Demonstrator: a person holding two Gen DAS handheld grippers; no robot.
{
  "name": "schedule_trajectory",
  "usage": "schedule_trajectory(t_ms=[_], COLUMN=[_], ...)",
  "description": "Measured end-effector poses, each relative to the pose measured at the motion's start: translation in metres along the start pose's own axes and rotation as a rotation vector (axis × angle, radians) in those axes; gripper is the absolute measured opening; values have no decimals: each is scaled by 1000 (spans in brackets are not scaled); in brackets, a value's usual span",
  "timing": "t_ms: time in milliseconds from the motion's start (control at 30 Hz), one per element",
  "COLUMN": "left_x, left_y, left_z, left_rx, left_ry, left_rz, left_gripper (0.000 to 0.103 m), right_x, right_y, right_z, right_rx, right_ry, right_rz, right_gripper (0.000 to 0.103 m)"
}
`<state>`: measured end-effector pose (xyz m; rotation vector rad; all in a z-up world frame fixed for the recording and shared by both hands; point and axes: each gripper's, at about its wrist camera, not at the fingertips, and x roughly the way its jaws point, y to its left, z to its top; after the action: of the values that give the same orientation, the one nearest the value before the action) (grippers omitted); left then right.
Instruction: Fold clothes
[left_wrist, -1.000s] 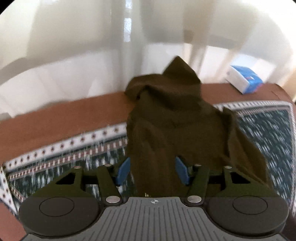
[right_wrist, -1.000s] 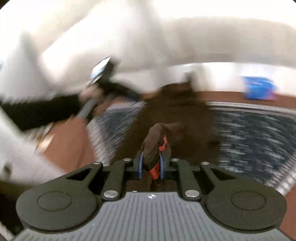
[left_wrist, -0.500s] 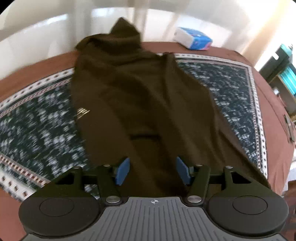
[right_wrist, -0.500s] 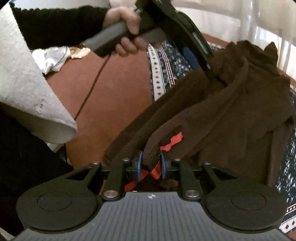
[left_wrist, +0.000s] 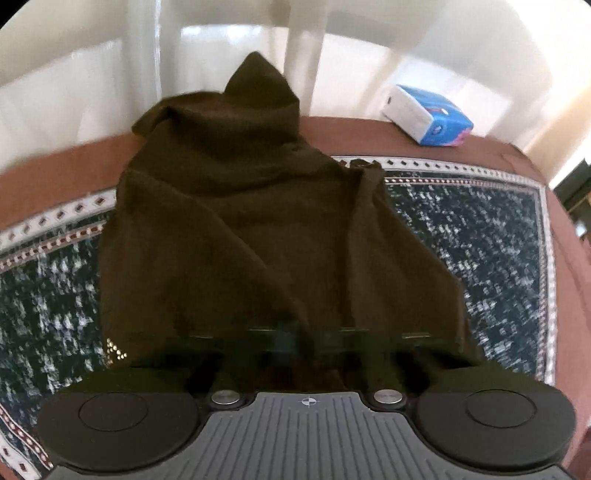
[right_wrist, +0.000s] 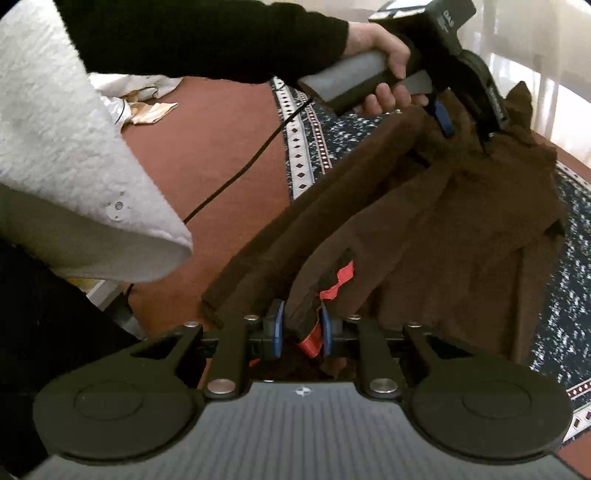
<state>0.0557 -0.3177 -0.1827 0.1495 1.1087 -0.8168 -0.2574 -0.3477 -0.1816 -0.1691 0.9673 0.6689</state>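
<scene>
Right gripper (right_wrist: 299, 326) is clamped on a hem of the brown garment (right_wrist: 461, 236), near its red tag (right_wrist: 338, 278). From the right wrist view, the left gripper (right_wrist: 467, 134) pinches the far end, though its own camera is too blurred to confirm the fingers' stance. The garment hangs stretched between them over the patterned rug (left_wrist: 480, 236). To fold well, both grips should hold level and taut, lowering the cloth evenly so no crease bunches.

Black right gripper (right_wrist: 300, 326) with blue pads, silver screws, ribbed grey body, black sleeve (right_wrist: 207, 33), pale hand (right_wrist: 380, 64)
</scene>
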Motion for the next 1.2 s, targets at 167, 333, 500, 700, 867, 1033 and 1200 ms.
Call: schedule_trajectory(t_ms=[167, 333, 500, 700, 867, 1033, 1200], left_x=[-28, -26, -20, -14, -26, -64, -79], left_y=[22, 49, 58, 63, 70, 66, 19], left_z=[-4, -13, -18, -17, -9, -15, -67], left_rx=[-67, -127, -116, -102, -118, -73, 111], left_ry=[-70, -48, -46, -49, -92, -135, -44], left_rz=[-32, 9, 57, 83, 94, 64, -72], left_gripper=[19, 21, 23, 26, 40, 47, 48], right_x=[-8, 6, 25, 35, 36, 14, -12], right_y=[-1, -3, -5, -4, -6, -11, -29], right_z=[0, -2, -2, -4, -8, -10, -14], right_rx=[18, 15, 19, 32, 34, 87, 184], right_ry=[-31, -14, 23, 59, 100, 82, 12], right_rz=[5, 50, 91, 116, 127, 150, 99], right_gripper=[24, 25, 32, 39, 39, 43, 43])
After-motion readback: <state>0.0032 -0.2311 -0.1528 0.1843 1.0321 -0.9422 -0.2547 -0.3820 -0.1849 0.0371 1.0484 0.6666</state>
